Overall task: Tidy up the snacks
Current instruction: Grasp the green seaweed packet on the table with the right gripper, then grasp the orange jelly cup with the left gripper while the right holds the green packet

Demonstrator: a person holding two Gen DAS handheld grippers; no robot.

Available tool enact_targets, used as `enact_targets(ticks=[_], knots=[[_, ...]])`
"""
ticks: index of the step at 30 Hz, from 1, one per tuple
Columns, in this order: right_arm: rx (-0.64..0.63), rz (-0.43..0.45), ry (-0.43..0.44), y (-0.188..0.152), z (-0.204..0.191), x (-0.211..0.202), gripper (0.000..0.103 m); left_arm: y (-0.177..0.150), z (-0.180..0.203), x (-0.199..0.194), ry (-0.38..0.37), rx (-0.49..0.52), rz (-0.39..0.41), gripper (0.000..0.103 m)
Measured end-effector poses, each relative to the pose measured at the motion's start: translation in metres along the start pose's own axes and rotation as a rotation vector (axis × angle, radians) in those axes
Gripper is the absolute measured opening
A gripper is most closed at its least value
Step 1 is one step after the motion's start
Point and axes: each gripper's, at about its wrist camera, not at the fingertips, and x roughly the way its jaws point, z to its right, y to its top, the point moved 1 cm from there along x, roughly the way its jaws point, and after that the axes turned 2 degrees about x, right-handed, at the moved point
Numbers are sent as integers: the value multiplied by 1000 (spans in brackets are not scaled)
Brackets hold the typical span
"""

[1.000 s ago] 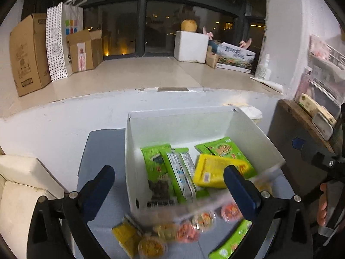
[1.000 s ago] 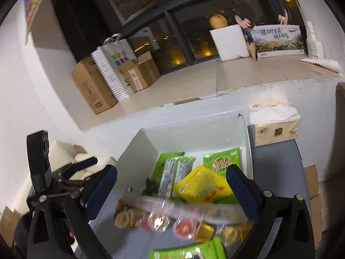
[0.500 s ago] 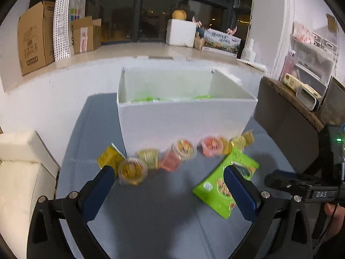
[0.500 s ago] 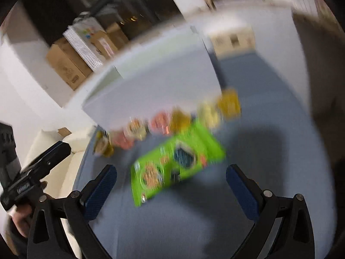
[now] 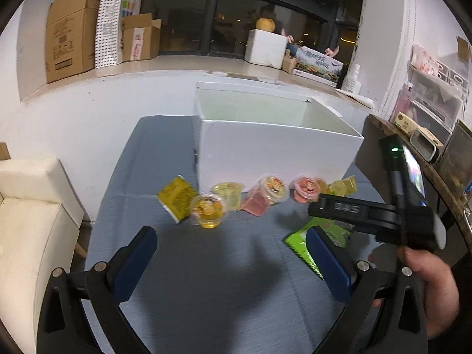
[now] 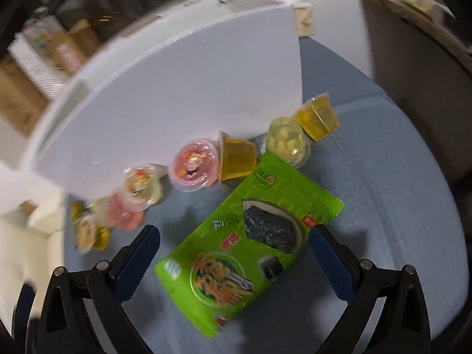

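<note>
Your right claw (image 6: 233,261) has swung down from over the white cardboard box (image 6: 183,88) and now hangs spread and empty with the flat green foil snack packet (image 6: 250,244) lying between its fingers, ready for pinching, while your left claw (image 5: 228,262) stays spread over bare cloth.

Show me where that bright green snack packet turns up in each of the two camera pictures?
Left wrist view: the green snack packet lies at lower right on the blue-grey table, partly hidden behind the right gripper and this gripper's own right finger.
Right wrist view: it lies in the lower middle, flat, between the open fingers.
Shared landmark: the white box, with the row of jelly cups along its front.
</note>
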Motion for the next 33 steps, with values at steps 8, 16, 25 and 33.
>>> enact_targets(ticks=[8, 16, 25, 33], knots=[[34, 45, -126, -10, -25, 5, 83, -11, -22, 0, 13, -44, -9, 103], [61, 58, -110, -10, -15, -14, 48, -14, -23, 0, 12, -46, -10, 103], [34, 129, -6, -12, 17, -51, 21, -14, -19, 0, 10, -34, -11, 103], [-1, 227, 147, -23, 51, -114, 15, -12, -10, 5, 4, -20, -17, 103]])
